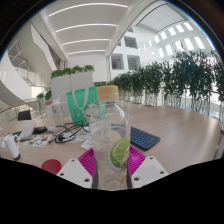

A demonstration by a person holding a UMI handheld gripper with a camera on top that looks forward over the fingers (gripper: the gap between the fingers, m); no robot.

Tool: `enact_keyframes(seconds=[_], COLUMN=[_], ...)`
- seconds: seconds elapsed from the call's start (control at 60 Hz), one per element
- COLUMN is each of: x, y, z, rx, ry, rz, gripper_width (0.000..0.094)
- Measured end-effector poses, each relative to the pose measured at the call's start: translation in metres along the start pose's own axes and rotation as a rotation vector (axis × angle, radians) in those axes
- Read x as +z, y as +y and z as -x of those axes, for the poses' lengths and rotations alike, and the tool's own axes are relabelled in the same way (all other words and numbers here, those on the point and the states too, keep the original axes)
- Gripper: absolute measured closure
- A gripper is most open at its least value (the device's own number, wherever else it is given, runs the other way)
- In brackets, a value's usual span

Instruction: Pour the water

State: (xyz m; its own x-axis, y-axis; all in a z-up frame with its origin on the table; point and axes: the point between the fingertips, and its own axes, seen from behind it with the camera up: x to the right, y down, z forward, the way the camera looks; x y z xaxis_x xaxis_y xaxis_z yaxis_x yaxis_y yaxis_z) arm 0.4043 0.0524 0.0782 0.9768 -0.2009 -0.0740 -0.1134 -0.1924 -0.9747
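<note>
Two pads [88, 160] press a clear bottle [108, 135] between them, so the gripper [108, 168] grips it upright above the table [170, 135]. Judging by this, carrying comes first; next it needs a cup to tip over, which I cannot see.

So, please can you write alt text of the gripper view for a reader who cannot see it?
The gripper holds a clear glass jar with a lime slice between its pink pads, above a wooden table. A keyboard lies just behind; potted plants line the bright atrium beyond.
</note>
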Motion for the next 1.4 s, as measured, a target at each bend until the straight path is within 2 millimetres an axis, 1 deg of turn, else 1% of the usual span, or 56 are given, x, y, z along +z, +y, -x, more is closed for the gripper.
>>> enact_keyframes(seconds=[0.033, 0.05, 0.067, 0.117, 0.183, 0.217, 0.267, 0.283, 0.3, 0.317, 0.333, 0.383, 0.4, 0.417, 0.45, 0.483, 0.5, 0.517, 0.567, 0.6, 0.617, 0.633, 0.65, 0.667, 0.683, 0.7, 0.75, 0.783, 0.8, 0.817, 0.833, 0.883, 0.917, 0.933, 0.95, 0.967, 0.983, 1.05, 1.067, 1.083, 1.183, 1.2, 1.217, 1.25, 1.267, 1.317, 1.333, 1.367, 1.4], x=[0.001, 0.001, -0.003, -0.008, -0.017, -0.020, -0.031, -0.033, -0.032, -0.034, -0.033, -0.041, -0.041, -0.034, -0.036, -0.032, -0.048, -0.037, -0.034, -0.032, -0.039, -0.040, -0.035, -0.040, -0.036, -0.036, -0.032, -0.031, -0.035, -0.031, -0.024, -0.022, -0.021, -0.021, -0.029, -0.028, -0.020, -0.018, -0.029, -0.018, -0.011, -0.025, -0.016, -0.012, -0.014, -0.011, -0.016, -0.011, -0.009], y=[-0.001, -0.002, 0.000, -0.027, -0.073, -0.097, -0.132, -0.150, -0.168, -0.178, -0.174, -0.186, -0.187, -0.185, -0.183, -0.174, -0.186, -0.173, -0.151, -0.133, -0.132, -0.124, -0.115, -0.110, -0.104, -0.099, -0.093, -0.093, -0.096, -0.093, -0.093, -0.091, -0.093, -0.094, -0.098, -0.098, -0.097, -0.096, -0.097, -0.098, -0.094, -0.096, -0.096, -0.095, -0.097, -0.098, -0.097, -0.099, -0.105], z=[0.002, 0.004, 0.000, 0.008, 0.026, 0.040, 0.069, 0.074, 0.084, 0.094, 0.113, 0.151, 0.165, 0.174, 0.201, 0.230, 0.238, 0.255, 0.293, 0.314, 0.316, 0.324, 0.328, 0.337, 0.340, 0.345, 0.353, 0.356, 0.358, 0.360, 0.362, 0.370, 0.373, 0.374, 0.375, 0.378, 0.379, 0.383, 0.386, 0.387, 0.391, 0.395, 0.394, 0.394, 0.398, 0.399, 0.395, 0.398, 0.398], rx=[0.002, 0.001, 0.002, -0.038, -0.114, -0.148, -0.222, -0.249, -0.282, -0.324, -0.372, -0.523, -0.582, -0.625, -0.757, -0.902, -0.983, -1.058, -1.288, -1.431, -1.508, -1.572, -1.624, -1.691, -1.732, -1.777, -1.918, -2.024, -2.082, -2.122, -2.160, -2.262, -2.332, -2.366, -2.399, -2.418, -2.435, -2.481, -2.490, -2.497, -2.486, -2.482, -2.467, -2.439, -2.430, -2.351, -2.302, -2.208, -2.090], ry=[0.006, 0.007, 0.007, 0.031, 0.034, 0.036, 0.035, 0.032, 0.032, 0.033, 0.040, 0.042, 0.044, 0.036, 0.040, 0.046, 0.037, 0.046, 0.046, 0.038, 0.023, 0.022, 0.012, 0.017, 0.007, 0.005, 0.020, 0.043, 0.046, 0.064, 0.042, 0.042, 0.055, 0.064, 0.067, 0.070, 0.063, 0.062, 0.064, 0.052, 0.031, 0.027, 0.022, 0.014, 0.003, -0.007, 0.006, 0.008, 0.004], rz=[0.036, 0.054, 0.063, 0.062, 0.033, 0.012, -0.023, -0.033, -0.042, -0.052, -0.065, -0.078, -0.076, -0.081, -0.079, -0.078, -0.069, -0.076, -0.072, -0.066, -0.054, -0.046, -0.040, -0.026, -0.027, -0.029, -0.032, -0.033, -0.023, -0.033, -0.025, -0.031, -0.035, -0.032, -0.024, -0.023, -0.017, -0.013, -0.017, -0.009, -0.013, -0.012, -0.012, -0.015, -0.013, -0.022, -0.040, -0.042, -0.050], gripper_width=[0.0562, 0.0599, 0.0598, 0.0598, 0.0598, 0.0599, 0.0598, 0.0600, 0.0599, 0.0599, 0.0599, 0.0599, 0.0599, 0.0600, 0.0601, 0.0600, 0.0599, 0.0599, 0.0600, 0.0602, 0.0603, 0.0602, 0.0603, 0.0599, 0.0600, 0.0601, 0.0598, 0.0599, 0.0601, 0.0601, 0.0601, 0.0599, 0.0599, 0.0600, 0.0600, 0.0600, 0.0600, 0.0600, 0.0599, 0.0599, 0.0599, 0.0599, 0.0598, 0.0597, 0.0600, 0.0598, 0.0599, 0.0598, 0.0599])
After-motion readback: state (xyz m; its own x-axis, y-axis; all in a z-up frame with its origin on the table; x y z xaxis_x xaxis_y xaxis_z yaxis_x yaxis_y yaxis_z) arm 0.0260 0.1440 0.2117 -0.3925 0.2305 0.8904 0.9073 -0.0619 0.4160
